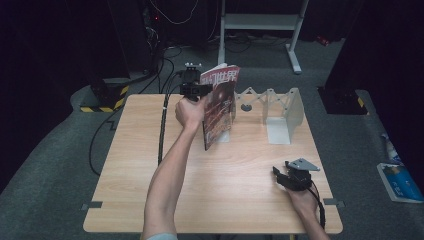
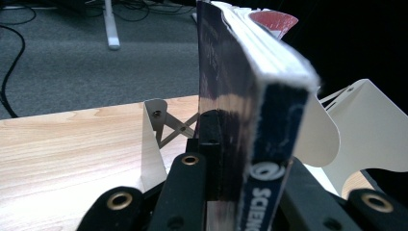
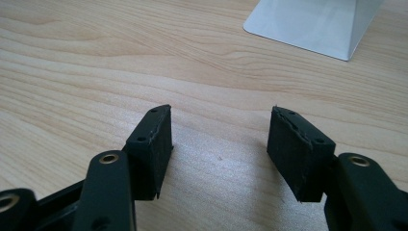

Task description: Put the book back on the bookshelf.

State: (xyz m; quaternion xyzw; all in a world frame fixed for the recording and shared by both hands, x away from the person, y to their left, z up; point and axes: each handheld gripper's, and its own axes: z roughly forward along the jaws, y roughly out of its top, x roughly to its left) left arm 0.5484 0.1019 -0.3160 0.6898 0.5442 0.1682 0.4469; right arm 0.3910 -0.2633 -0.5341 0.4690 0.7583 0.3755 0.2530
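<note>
White rack (image 1: 280,107) waits just right of the magazine (image 1: 219,105), clamped upright in the left gripper (image 2: 226,163); lower it spine-down between the ends, while the right gripper (image 3: 219,139) rests wide open, empty.

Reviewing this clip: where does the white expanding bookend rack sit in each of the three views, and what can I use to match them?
High view: bookend rack at the table's far right, beside the magazine.
Left gripper view: its white plates flank the gripped magazine.
Right gripper view: its base plate, top right.
Shared landmark: the wooden table.
</note>
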